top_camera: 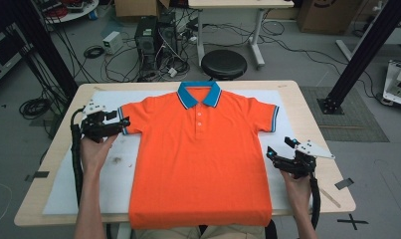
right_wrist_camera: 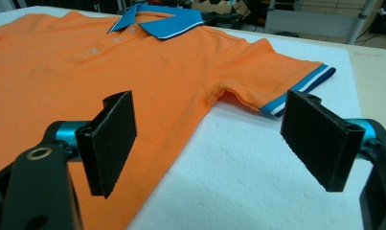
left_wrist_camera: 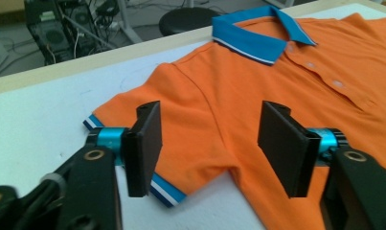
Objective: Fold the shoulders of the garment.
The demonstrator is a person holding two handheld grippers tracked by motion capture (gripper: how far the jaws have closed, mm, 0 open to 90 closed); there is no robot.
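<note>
Left claw [left_wrist_camera: 207, 143] at lower centre gapes astride the orange cotton polo shirt's [top_camera: 200, 149] left sleeve, unclamped; right claw [right_wrist_camera: 219, 143] hovers apart over the white-covered worktop [top_camera: 113, 169]

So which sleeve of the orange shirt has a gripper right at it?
The orange polo shirt's left sleeve: the left gripper reaches its striped cuff, while the right sleeve lies alone.

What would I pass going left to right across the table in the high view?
Left claw → orange short-sleeved polo shirt with blue collar → right claw, all over the white foam mat.
</note>
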